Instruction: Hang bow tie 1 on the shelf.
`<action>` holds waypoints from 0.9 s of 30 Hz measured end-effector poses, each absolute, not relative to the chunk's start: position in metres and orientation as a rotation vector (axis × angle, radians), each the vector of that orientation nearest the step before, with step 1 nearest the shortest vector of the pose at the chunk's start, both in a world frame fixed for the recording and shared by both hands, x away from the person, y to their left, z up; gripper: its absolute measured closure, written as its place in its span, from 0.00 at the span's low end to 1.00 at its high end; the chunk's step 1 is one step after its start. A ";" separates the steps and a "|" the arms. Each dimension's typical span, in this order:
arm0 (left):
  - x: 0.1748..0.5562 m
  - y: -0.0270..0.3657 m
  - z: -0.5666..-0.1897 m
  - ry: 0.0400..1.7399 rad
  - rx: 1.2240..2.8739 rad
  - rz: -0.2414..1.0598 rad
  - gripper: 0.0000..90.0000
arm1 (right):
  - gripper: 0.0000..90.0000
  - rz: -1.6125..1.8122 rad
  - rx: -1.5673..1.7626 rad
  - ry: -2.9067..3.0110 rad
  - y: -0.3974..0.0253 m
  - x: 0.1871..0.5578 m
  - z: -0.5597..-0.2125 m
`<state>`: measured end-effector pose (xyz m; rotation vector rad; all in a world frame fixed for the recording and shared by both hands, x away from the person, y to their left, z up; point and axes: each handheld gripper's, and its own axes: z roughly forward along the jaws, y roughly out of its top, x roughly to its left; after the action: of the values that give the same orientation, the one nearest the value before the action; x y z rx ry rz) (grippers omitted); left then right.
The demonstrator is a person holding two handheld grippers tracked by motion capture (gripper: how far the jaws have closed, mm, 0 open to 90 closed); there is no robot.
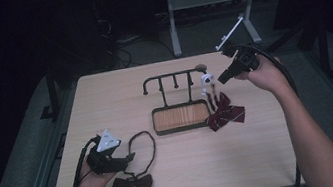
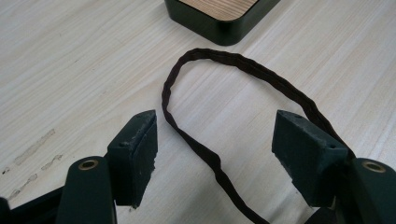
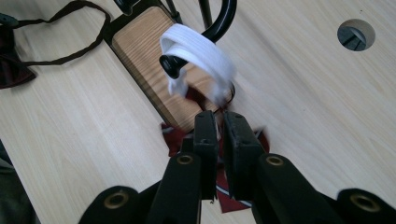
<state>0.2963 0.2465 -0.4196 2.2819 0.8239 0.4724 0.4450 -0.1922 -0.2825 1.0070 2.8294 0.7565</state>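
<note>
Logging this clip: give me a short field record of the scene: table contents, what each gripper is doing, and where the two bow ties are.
surface: wooden table
rack: black hook stand with a wood-lined tray base
dark bow tie: flat near the front edge, its strap loop lying between the open jaws
left gripper: open, low over the strap loop, gripping nothing
red striped bow tie: lies beside the tray, its white band looped over a hook end
right gripper: jaws nearly together, just below the white band; what they pinch is unclear

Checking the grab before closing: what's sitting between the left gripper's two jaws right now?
The dark bow tie strap crosses bare table between the open jaws, seen in the left gripper view.
</note>
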 end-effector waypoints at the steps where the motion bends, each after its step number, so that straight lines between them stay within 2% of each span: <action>1: 0.296 0.247 -0.420 0.822 2.284 0.475 0.35 | 0.91 0.758 1.007 2.829 -0.192 0.445 -0.283; 13: 0.296 0.246 -0.421 0.828 2.279 0.475 0.36 | 0.84 0.801 1.004 2.848 -0.199 0.438 -0.295; 27: 0.297 0.246 -0.421 0.832 2.285 0.471 0.36 | 0.69 0.848 1.037 2.851 -0.209 0.426 -0.313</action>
<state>0.2967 0.2455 -0.4213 2.2846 0.8315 0.4708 0.4259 -0.2094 -0.3126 1.0366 2.8506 0.8479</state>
